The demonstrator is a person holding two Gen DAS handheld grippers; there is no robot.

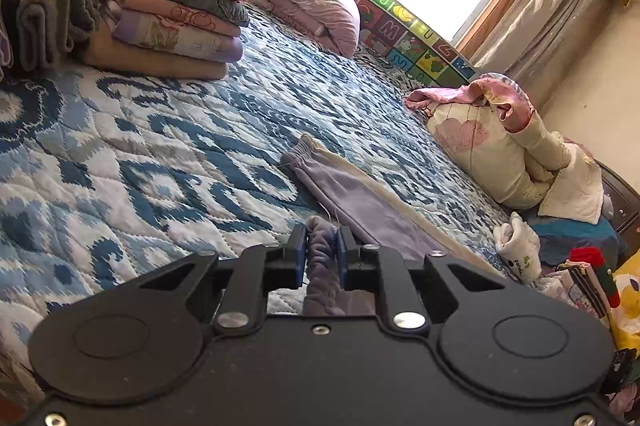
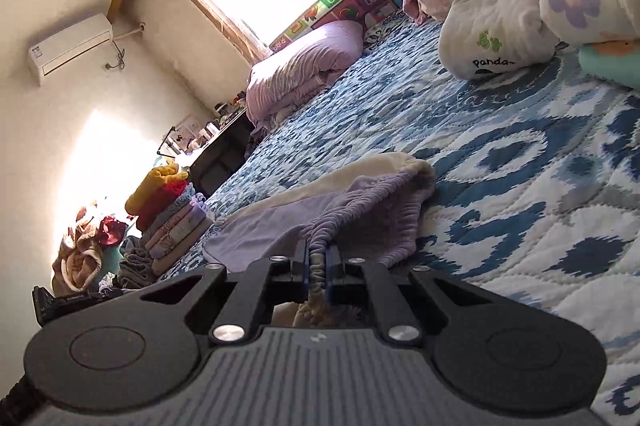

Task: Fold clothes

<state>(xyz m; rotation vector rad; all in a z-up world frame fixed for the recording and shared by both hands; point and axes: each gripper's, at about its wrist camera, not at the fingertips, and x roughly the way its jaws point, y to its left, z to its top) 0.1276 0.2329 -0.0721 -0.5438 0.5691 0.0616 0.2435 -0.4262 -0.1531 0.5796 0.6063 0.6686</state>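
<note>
The lilac trousers (image 1: pixel 352 201) lie stretched across the bed (image 1: pixel 140 145). The left gripper (image 1: pixel 322 250) pinches a cuff and the right gripper (image 2: pixel 319 258) clamps the waistband, keeping them taut for folding.

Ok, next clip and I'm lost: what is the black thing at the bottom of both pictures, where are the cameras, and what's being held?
No robot here: a person holds a two-finger gripper in each hand, with a fisheye camera on each looking along the fingers. The black shape is the gripper itself. One picture is from the left gripper, the other from the right gripper. Both have their jaws shut on lilac trousers lying across a blue patterned quilt: the left at a cuff, the right at the elastic waistband. A stack of folded clothes, a pillow and unfolded garments also lie on the bed.
</note>
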